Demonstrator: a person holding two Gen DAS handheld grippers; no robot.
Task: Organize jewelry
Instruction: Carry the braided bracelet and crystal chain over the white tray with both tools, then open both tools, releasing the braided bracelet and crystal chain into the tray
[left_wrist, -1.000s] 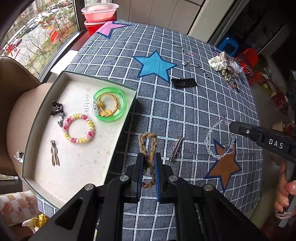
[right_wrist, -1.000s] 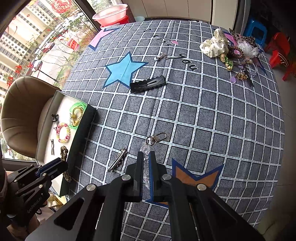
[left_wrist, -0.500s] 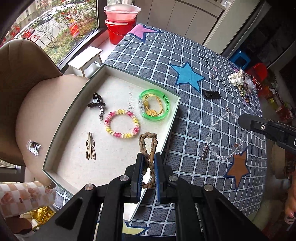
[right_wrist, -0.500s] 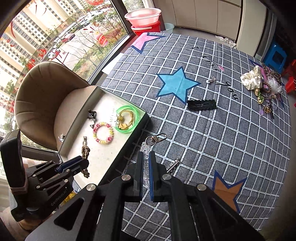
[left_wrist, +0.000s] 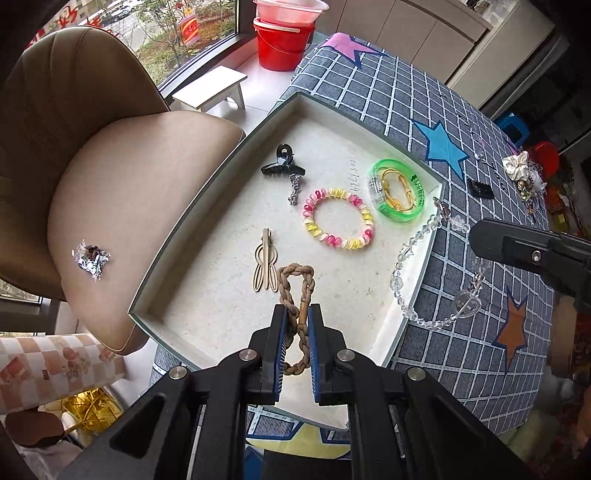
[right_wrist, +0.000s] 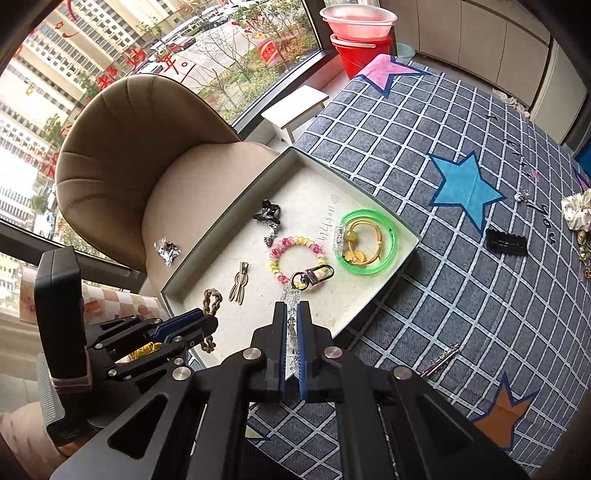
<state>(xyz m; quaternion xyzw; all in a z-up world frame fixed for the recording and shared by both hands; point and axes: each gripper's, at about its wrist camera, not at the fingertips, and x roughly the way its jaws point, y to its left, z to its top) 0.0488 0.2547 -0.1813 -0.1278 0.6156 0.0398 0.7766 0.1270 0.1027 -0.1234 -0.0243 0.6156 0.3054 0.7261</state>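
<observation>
The left gripper (left_wrist: 295, 332) had its jaws pinching the brown braided cord bracelet (left_wrist: 295, 288) at its middle, the cord's long axis running straight ahead from the jaws, its upper loop hanging over the pale floor of the shallow white tray with grey-green walls (left_wrist: 221, 177) at the centre of the left wrist frame. The right gripper (right_wrist: 290, 332) had its jaws pressed on the clear crystal bead chain with a gold clasp (right_wrist: 312, 275), whose clasp end dangled over the pink-and-yellow spiral hair tie (right_wrist: 295, 254). The release, as I judged it, turned on each piece hanging over bare tray floor, and the cord was the better placed, just beside the gold flat hair clip (left_wrist: 264, 264). The left view showed the chain's whole loop draped across the tray's right wall toward the checked grey cloth surface (left_wrist: 480, 350); the right view showed only its clasp end, yet revealed the cord's lower loop hanging below the left jaws near the tray's corner.
</observation>
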